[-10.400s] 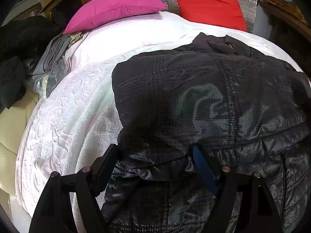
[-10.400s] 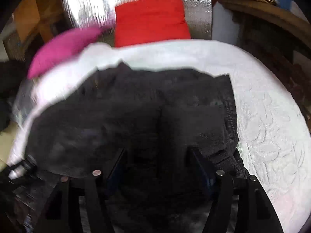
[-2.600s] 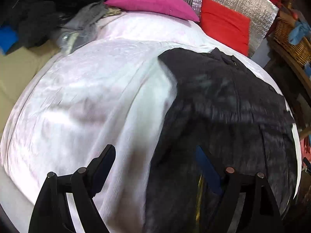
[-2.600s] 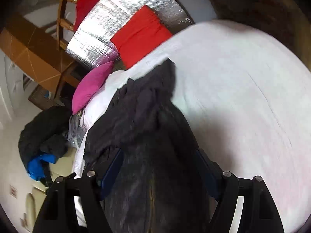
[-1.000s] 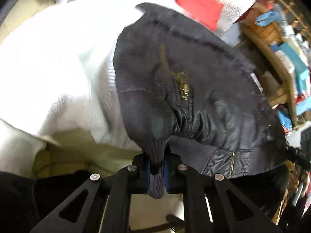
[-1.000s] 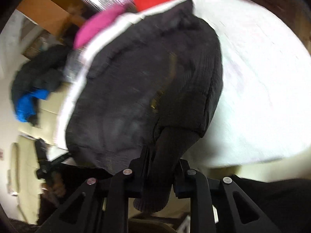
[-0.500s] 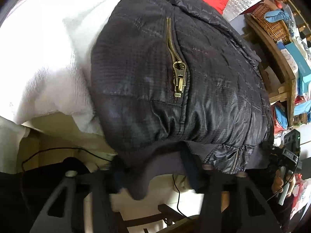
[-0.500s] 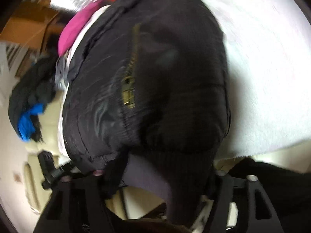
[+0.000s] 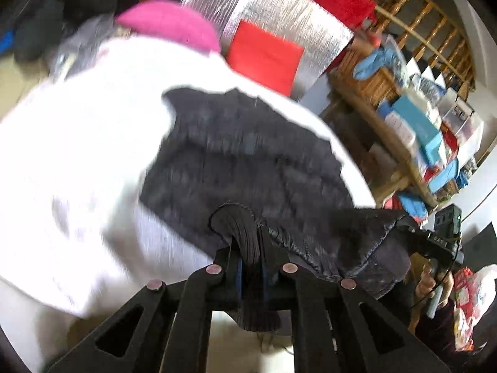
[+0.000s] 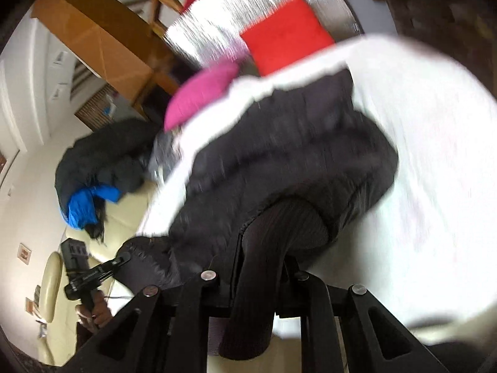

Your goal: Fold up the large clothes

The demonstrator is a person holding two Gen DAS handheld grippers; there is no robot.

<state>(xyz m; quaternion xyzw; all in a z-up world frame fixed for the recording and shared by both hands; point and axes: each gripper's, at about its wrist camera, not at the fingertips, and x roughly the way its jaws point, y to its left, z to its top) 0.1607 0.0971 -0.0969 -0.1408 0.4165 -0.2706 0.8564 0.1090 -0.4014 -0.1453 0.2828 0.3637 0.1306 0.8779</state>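
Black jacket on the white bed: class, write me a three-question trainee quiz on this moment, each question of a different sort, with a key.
1. True or false: both the left gripper and the right gripper are shut on the black jacket.
2. Multiple choice: which part of the jacket does each gripper pinch? A) the collar B) the ribbed knit hem C) a zip pull
3. Fill in: beyond the jacket, at the far end of the white bed cover, a pink cushion lies beside a ____ cushion.

Key: 1 true; 2 B; 3 red.
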